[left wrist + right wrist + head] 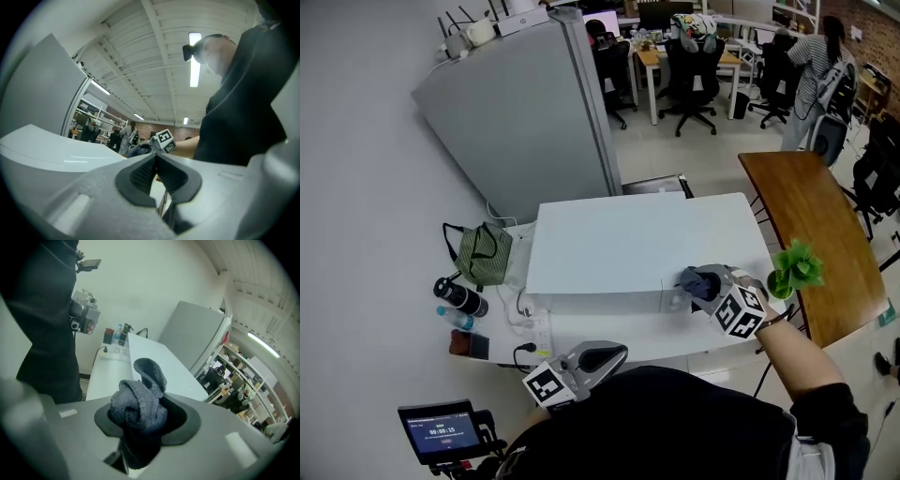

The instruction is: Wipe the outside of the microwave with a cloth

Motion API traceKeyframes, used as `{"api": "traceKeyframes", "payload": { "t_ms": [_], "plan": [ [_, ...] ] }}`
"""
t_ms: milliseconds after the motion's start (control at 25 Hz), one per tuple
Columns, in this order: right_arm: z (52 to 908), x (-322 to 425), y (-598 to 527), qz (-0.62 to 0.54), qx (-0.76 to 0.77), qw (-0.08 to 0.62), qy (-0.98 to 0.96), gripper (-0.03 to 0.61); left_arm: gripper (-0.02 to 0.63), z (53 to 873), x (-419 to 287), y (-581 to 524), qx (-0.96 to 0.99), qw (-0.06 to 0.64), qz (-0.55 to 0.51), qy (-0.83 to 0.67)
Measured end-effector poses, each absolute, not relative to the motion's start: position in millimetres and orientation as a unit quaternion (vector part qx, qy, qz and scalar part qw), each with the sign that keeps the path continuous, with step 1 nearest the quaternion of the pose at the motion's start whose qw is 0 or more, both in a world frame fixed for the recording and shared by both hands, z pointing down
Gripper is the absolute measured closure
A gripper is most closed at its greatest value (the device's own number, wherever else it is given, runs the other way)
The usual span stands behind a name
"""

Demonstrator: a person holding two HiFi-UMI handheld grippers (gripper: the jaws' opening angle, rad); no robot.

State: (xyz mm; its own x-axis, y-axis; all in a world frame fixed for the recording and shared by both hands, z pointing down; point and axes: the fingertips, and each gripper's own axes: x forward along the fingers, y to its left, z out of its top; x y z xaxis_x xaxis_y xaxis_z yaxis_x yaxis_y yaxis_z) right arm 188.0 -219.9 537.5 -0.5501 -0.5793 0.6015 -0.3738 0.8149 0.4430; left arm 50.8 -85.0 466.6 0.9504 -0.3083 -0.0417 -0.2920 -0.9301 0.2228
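The white microwave [619, 244] stands on a white table [675, 342] in the head view. My right gripper [705, 286] is shut on a bunched grey-blue cloth [697, 281], which sits against the microwave's front right corner. In the right gripper view the cloth [140, 401] bulges up between the jaws, with the microwave's white top [154, 362] stretching away behind it. My left gripper [614, 354] hangs low near the table's front edge, close to the person's body, shut with nothing in it. The left gripper view looks along the jaws toward the microwave [56, 159].
A grey refrigerator [534, 103] stands behind the microwave. A green bag [483, 255], bottles [459, 298] and a power strip [539, 330] lie to the left. A wooden table [811, 234] and a green plant [795, 267] are on the right. A timer screen [441, 431] sits bottom left.
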Motion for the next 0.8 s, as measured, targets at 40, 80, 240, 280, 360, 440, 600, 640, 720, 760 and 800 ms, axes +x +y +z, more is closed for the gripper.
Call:
{"api": "traceKeyframes", "payload": {
  "t_ms": [40, 80, 240, 280, 360, 440, 600, 640, 720, 760, 800],
  "plan": [
    [528.2, 170.6, -215.5, -0.150, 0.269, 0.374, -0.875, 0.426, 0.611, 466.9, 44.3, -84.2, 0.981, 0.106, -0.040, -0.160],
    [520.2, 147.9, -207.2, -0.169, 0.257, 0.361, -0.880, 0.426, 0.611, 465.9, 37.6, -81.2, 0.980, 0.104, -0.043, -0.167],
    [535.1, 22.5, -171.1, -0.260, 0.169, 0.369, -0.876, 0.426, 0.611, 461.7, -11.7, -62.7, 0.976, 0.098, -0.056, -0.188],
    [544.5, -10.5, -169.6, -0.283, 0.156, 0.379, -0.867, 0.425, 0.611, 462.1, -31.5, -58.7, 0.974, 0.100, -0.060, -0.192],
    [558.0, -73.3, -176.3, -0.329, 0.152, 0.399, -0.842, 0.425, 0.611, 462.3, -78.1, -49.8, 0.971, 0.102, -0.068, -0.207],
    [563.6, -130.4, -189.4, -0.373, 0.163, 0.412, -0.815, 0.423, 0.611, 462.5, -125.6, -38.3, 0.967, 0.101, -0.068, -0.224],
    [574.1, -214.4, -216.8, -0.471, 0.161, 0.444, -0.745, 0.422, 0.611, 470.1, -194.8, -21.8, 0.958, 0.122, -0.072, -0.248],
    [578.4, -226.0, -223.0, -0.495, 0.156, 0.454, -0.724, 0.420, 0.611, 470.8, -203.8, -19.2, 0.957, 0.128, -0.075, -0.249],
    [582.9, -237.6, -230.2, -0.533, 0.154, 0.461, -0.692, 0.415, 0.611, 470.7, -212.6, -14.1, 0.957, 0.131, -0.074, -0.246],
    [582.7, -238.4, -229.4, -0.545, 0.158, 0.455, -0.687, 0.414, 0.611, 470.2, -214.2, -12.1, 0.958, 0.129, -0.073, -0.247],
    [582.7, -235.0, -226.4, -0.551, 0.162, 0.447, -0.686, 0.414, 0.611, 469.2, -214.5, -10.8, 0.957, 0.126, -0.072, -0.251]
  ]
}}
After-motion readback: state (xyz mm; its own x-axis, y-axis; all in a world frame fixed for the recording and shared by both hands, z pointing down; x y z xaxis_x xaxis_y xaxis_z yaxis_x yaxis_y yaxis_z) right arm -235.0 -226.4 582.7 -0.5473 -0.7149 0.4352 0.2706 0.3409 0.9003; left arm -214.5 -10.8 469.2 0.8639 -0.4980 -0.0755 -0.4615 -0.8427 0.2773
